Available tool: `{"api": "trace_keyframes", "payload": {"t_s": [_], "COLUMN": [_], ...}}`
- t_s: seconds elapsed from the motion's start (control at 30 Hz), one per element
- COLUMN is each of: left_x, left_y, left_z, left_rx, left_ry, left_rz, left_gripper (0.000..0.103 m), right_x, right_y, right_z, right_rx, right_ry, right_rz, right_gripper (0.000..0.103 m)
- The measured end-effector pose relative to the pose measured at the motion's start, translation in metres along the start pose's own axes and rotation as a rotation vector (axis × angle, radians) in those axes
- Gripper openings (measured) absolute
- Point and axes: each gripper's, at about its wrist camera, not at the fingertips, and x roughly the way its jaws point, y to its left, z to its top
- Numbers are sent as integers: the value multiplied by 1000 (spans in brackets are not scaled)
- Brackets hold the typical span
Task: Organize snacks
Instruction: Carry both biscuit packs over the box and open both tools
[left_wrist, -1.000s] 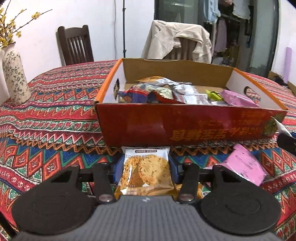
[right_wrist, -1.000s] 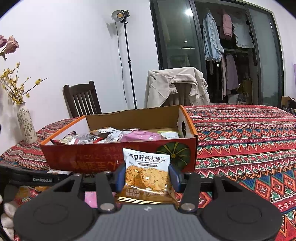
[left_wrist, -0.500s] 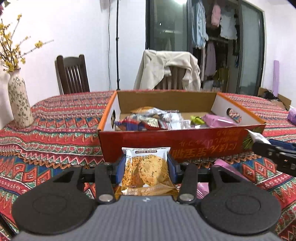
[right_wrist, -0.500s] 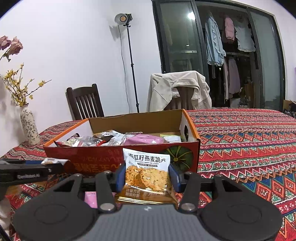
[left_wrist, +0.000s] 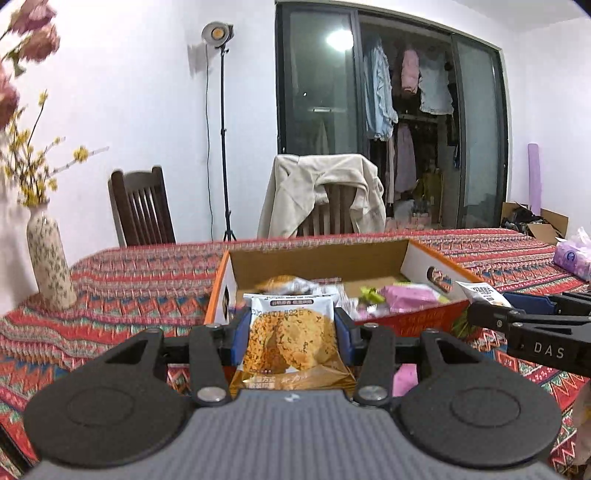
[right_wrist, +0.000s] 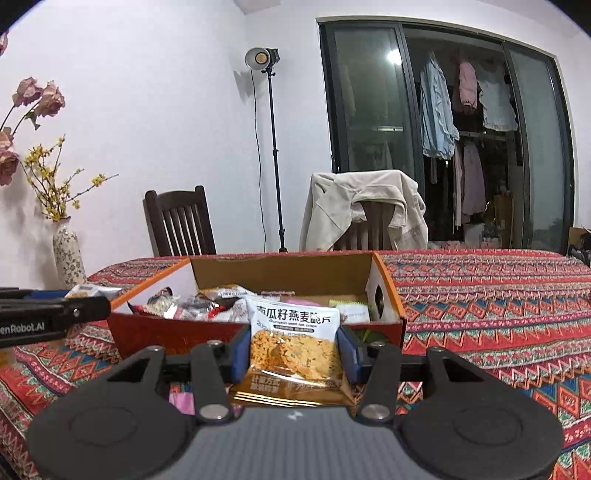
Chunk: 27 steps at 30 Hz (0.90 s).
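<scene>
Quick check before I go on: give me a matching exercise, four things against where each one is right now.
Things:
1. cookie pack
2. pink packet
3. vase
4. jacket

Places:
A. draped over a chair
B. inside the box
C. on the tablecloth, left of the box
D. clamped in the left hand-held gripper

Pairs: 1-D, 2-B, 3-C, 4-A

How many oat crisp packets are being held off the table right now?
2. One oat crisp packet is clamped in the left tool, the other in the right tool, both before the snack box. More may lie hidden inside.
</scene>
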Motion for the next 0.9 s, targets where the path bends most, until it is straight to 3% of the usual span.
{"api": "trace_keyframes", "payload": {"t_s": [0.43,0.9], "left_x": [25,82], "left_y": [-3,-1], "left_z": [39,64], "left_rx": [-14,-85], "left_ry": [-23,-3], "left_rz": [11,54], "left_gripper": [47,47], "right_x": [11,71], "right_y": [9,9], "right_z": [47,73], "right_rx": [-39,-3], "right_ry": [-53,-30], "right_rz": [-16,-48], "right_gripper": [48,48]}}
